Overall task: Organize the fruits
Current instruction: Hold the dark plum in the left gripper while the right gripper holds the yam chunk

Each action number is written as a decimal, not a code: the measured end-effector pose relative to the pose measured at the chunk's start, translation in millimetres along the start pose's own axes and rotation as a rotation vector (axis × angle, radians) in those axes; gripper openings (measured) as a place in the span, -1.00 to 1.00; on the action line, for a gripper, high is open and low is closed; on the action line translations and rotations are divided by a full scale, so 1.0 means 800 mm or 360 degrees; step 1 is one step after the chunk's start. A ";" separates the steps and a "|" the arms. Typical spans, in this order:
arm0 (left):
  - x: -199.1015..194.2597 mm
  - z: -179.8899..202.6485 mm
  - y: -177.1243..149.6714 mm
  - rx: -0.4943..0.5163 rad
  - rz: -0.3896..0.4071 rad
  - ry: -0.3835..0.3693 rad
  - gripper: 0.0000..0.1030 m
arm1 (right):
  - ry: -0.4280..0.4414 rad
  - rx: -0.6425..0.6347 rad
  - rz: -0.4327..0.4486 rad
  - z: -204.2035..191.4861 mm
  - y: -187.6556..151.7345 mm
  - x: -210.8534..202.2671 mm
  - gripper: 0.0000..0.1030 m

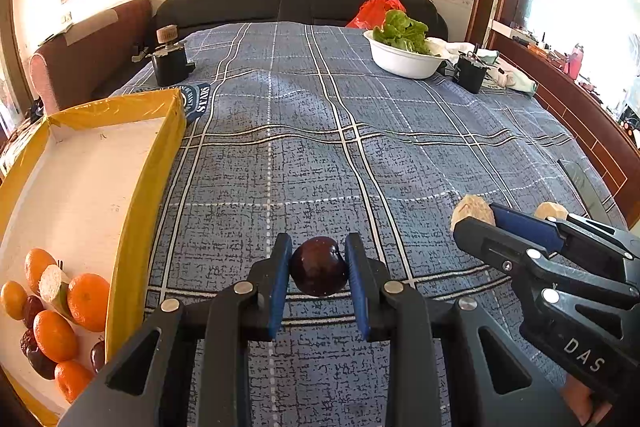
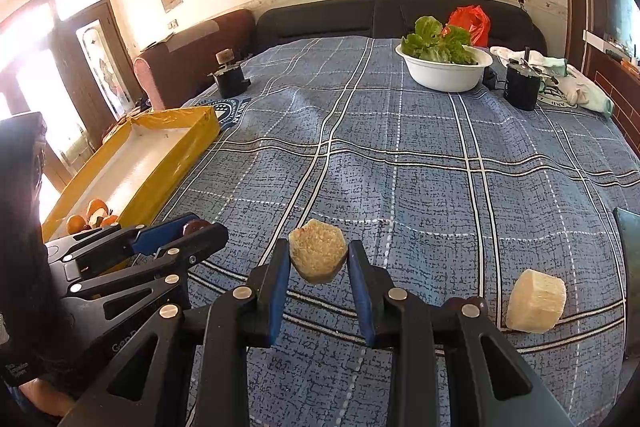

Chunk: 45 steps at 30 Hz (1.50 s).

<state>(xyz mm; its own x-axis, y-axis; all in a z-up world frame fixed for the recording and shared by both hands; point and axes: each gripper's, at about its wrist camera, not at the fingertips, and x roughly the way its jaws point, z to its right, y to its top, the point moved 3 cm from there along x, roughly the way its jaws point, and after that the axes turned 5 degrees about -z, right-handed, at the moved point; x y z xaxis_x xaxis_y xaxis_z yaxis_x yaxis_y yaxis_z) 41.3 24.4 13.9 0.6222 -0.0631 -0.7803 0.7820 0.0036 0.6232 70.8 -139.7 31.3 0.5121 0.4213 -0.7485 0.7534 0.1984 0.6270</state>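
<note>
Left gripper (image 1: pixel 319 269) pinching round dark-red glossy plum (image 1: pixel 319 266) (slippery, bruisable); right gripper (image 2: pixel 319 265) clamping pale fibrous cane chunk (image 2: pixel 318 255), stiff, mid-sides.

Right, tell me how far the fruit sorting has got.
Done: oranges, dark plums and a pale chunk already lie in the yellow tray. In hand: the left claw is shut on a dark plum, and the right claw is shut on a pale cut fruit piece, both above the plaid cloth. Left: one more pale piece sits on the cloth, and both held pieces need placing.
</note>
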 end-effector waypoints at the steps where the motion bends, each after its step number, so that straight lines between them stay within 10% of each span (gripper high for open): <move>1: 0.000 0.000 0.000 -0.0001 0.0002 0.0000 -0.49 | -0.0001 0.0000 0.0001 0.000 -0.001 0.000 -0.37; 45: -0.007 -0.007 0.004 -0.0035 0.0056 0.0052 -0.49 | 0.0037 -0.0045 0.0060 -0.011 0.000 -0.008 -0.37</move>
<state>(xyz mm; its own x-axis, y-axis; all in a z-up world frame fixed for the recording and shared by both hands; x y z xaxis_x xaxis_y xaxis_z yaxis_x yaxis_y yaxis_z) 40.9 30.5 20.2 0.6500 -0.0302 -0.7593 0.7599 0.0275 0.6494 63.7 -134.9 38.1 0.5298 0.4490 -0.7195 0.7216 0.2071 0.6606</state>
